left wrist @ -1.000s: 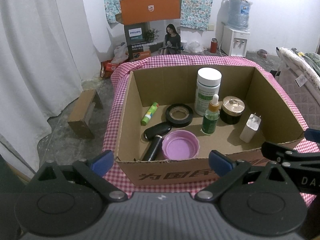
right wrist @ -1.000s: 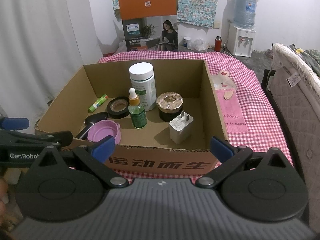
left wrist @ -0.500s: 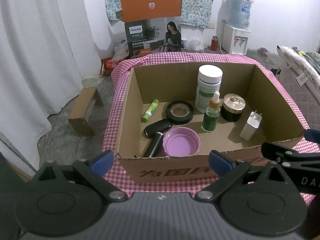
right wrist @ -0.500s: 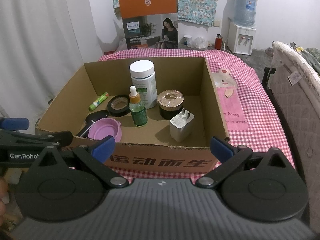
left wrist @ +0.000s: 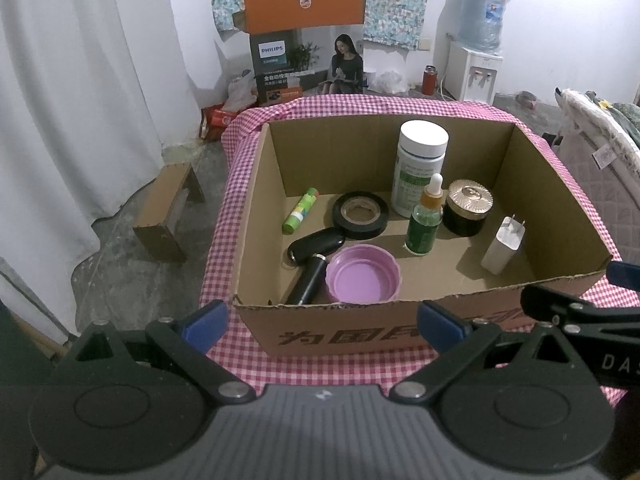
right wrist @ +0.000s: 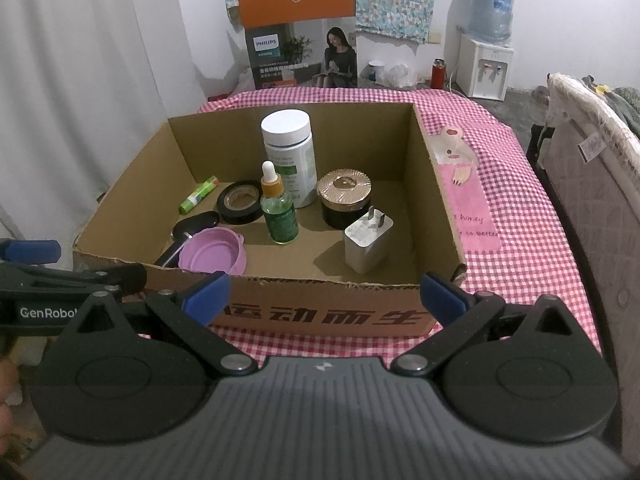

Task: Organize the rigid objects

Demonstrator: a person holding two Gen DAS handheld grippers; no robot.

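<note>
An open cardboard box (left wrist: pixel 400 328) (right wrist: pixel 320 312) sits on a pink checked tablecloth. Inside stand a white bottle (left wrist: pixel 420 168), a green dropper bottle (left wrist: pixel 426 220), a black jar with a gold lid (left wrist: pixel 468 208) and a white charger plug (left wrist: pixel 502 246). A black tape roll (left wrist: pixel 360 216), a green glue stick (left wrist: pixel 300 210), a black flashlight (left wrist: pixel 312 256) and a purple lid (left wrist: pixel 362 276) lie at the left. My left gripper (left wrist: pixel 322 326) and right gripper (right wrist: pixel 324 296) are both open and empty, in front of the box's near wall.
The checked table (right wrist: pixel 500 184) extends right of the box, with a pink printed patch (right wrist: pixel 468 208). A padded bed edge (right wrist: pixel 592 184) stands at the right. A small cardboard box (left wrist: pixel 168 216) lies on the floor at the left. A Philips carton (left wrist: pixel 304 40) stands behind the table.
Both grippers have drawn back a little and risen slightly; the box sits a bit lower and farther in both views. Nothing in the box moved.
</note>
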